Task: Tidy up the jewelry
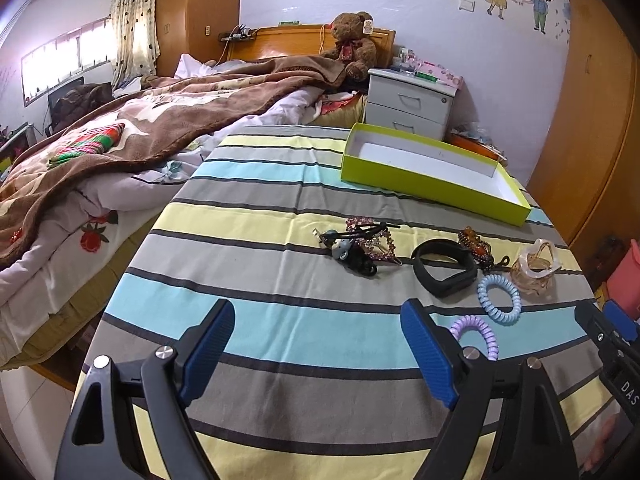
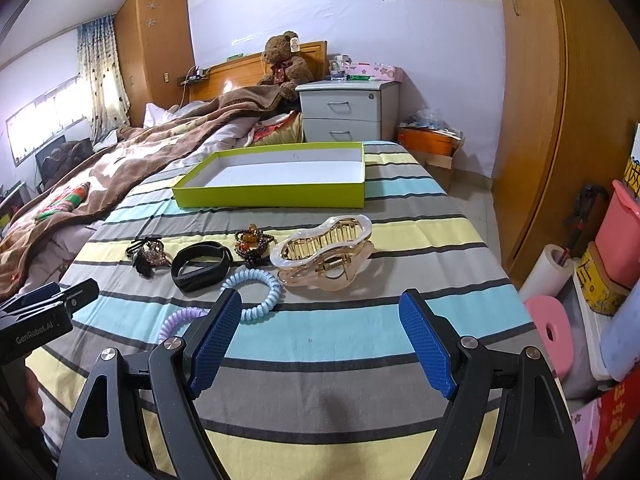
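Note:
A row of accessories lies across a striped cloth: a cluster of beaded clips and black hair ties, a black wristband, an amber bead piece, a translucent claw clip, a blue coil tie and a purple coil tie. Behind them sits an open lime-green box, empty. My left gripper is open, short of the row. My right gripper is open, just before the claw clip.
The striped table stands beside a bed with a brown blanket on the left. A white nightstand and teddy bear are behind. Pink stool, bins and a paper roll sit on the right floor.

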`<state>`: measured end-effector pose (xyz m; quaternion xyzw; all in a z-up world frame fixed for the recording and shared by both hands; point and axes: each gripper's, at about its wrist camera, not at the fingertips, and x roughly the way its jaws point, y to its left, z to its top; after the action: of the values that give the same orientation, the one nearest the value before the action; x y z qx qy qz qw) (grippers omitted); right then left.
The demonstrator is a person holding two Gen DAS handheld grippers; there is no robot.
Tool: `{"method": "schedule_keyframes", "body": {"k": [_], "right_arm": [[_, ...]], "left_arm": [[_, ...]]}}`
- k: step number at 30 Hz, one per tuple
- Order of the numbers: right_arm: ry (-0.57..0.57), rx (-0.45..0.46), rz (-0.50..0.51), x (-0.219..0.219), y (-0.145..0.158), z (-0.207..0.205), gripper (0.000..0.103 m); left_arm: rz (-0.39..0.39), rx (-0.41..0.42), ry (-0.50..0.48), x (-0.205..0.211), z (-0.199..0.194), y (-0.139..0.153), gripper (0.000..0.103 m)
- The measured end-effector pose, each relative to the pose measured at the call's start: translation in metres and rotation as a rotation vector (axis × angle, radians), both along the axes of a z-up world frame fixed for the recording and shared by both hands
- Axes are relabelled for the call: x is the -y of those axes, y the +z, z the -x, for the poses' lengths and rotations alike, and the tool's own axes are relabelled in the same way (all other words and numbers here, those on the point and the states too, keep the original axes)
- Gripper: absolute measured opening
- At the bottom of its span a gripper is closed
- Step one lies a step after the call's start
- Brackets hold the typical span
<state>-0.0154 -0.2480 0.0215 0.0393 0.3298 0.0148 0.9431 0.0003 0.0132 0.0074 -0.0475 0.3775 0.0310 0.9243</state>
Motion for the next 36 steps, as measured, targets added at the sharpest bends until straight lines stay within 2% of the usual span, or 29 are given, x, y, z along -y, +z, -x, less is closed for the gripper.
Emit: {"method": "schedule_keyframes", "body": {"k": [36], "right_arm": [[-0.001,-0.009,-0.002,0.0011,-0.0024,0.0002,0.081]], "left_arm": [[-0.026,-0.01,-0.007,0.0057,0.0043,-0.0017,0.086]]}}
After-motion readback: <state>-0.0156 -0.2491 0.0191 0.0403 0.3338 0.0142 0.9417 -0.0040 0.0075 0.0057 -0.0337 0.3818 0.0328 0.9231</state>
